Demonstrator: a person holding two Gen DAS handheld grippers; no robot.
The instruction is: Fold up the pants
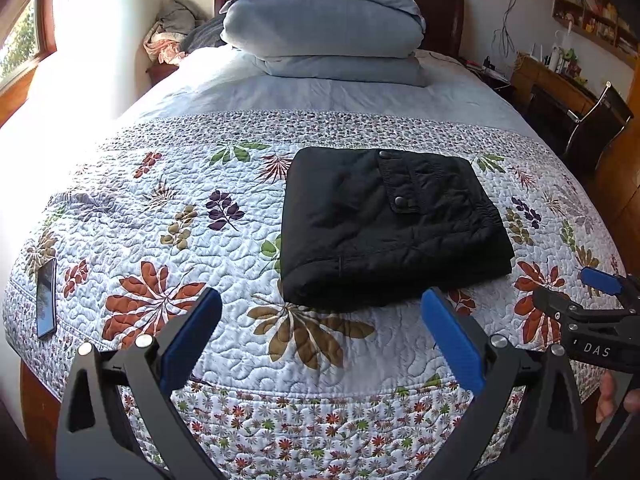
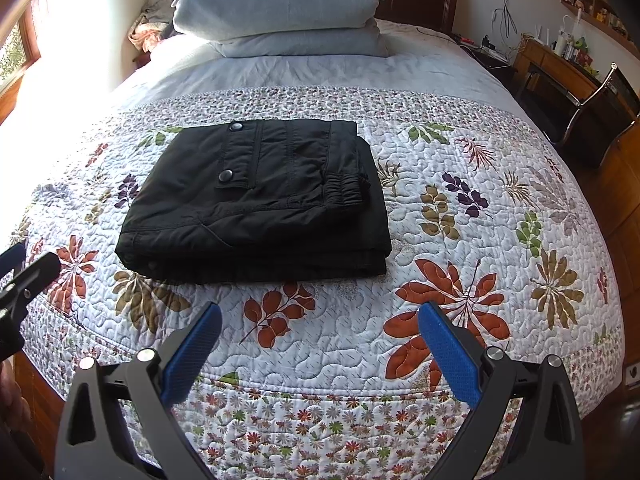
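The black pants (image 1: pixel 384 224) lie folded into a compact square stack on the floral quilt (image 1: pixel 224 320), pocket flap with two snaps on top. They also show in the right wrist view (image 2: pixel 260 204). My left gripper (image 1: pixel 320 308) is open and empty, hovering near the bed's foot, just short of the pants. My right gripper (image 2: pixel 320 320) is open and empty, also short of the stack. The right gripper shows at the right edge of the left wrist view (image 1: pixel 592 300). The left gripper shows at the left edge of the right wrist view (image 2: pixel 24 276).
A phone (image 1: pixel 46 298) lies on the quilt at the left. A stack of blue bedding (image 1: pixel 324 28) sits at the headboard. A desk with clutter (image 1: pixel 560 80) and a chair (image 1: pixel 596 120) stand right of the bed. A window (image 1: pixel 20 40) is at left.
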